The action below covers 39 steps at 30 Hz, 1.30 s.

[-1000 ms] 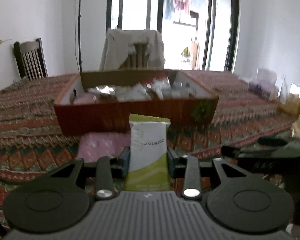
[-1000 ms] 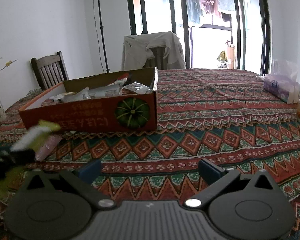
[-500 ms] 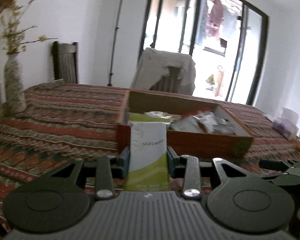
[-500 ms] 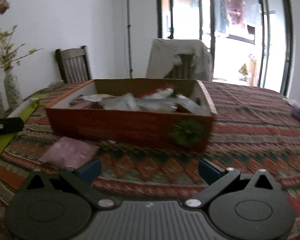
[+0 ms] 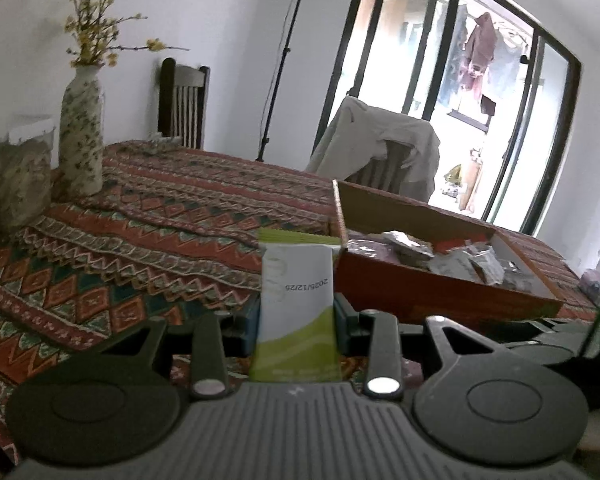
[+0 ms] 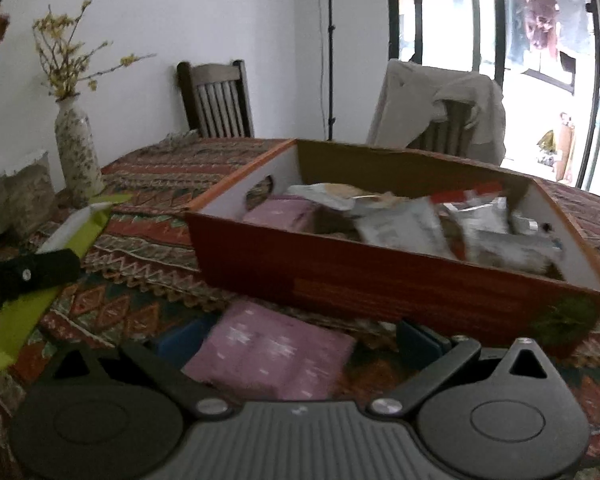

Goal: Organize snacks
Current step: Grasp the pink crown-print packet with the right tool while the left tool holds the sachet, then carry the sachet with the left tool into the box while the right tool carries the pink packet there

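Our left claw (image 5: 296, 312) is clamped on a green-and-white snack packet (image 5: 296, 300), held upright above the counter (image 5: 148, 248), just left of the orange cardboard box (image 6: 379, 280) full of wrapped snacks. Our right claw (image 6: 300, 338) stands wide open over a pink snack pack (image 6: 276, 352) lying on the patterned cloth in front of the box.
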Each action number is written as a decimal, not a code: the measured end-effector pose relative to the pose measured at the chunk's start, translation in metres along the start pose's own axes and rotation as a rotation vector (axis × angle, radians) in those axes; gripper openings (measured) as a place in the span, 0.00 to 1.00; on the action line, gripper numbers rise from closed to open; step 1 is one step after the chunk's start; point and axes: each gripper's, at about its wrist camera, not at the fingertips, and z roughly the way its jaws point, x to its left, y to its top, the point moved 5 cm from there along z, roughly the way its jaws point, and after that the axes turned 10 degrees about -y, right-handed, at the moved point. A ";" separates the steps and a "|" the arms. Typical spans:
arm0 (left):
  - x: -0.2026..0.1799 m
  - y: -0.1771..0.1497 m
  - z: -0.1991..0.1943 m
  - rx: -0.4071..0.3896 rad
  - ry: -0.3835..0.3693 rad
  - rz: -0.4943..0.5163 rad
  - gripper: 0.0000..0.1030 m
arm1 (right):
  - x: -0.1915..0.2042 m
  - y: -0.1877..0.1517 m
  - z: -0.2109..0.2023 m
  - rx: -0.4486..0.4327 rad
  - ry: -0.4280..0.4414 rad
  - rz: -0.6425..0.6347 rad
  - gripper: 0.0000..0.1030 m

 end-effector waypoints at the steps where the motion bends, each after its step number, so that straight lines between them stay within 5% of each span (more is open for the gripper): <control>1: 0.002 -0.001 0.000 0.001 0.004 -0.003 0.36 | 0.006 0.000 0.004 0.012 0.000 -0.007 1.00; 10: 0.011 -0.005 0.002 0.012 0.019 -0.016 0.36 | 0.015 -0.012 0.028 0.095 -0.028 -0.019 1.00; 19: 0.000 -0.004 -0.002 0.007 0.015 -0.006 0.36 | 0.004 -0.014 0.010 0.051 0.008 -0.017 0.75; 39: -0.064 0.036 0.010 -0.044 -0.032 0.064 0.36 | -0.068 0.024 -0.071 -0.233 -0.011 0.039 0.73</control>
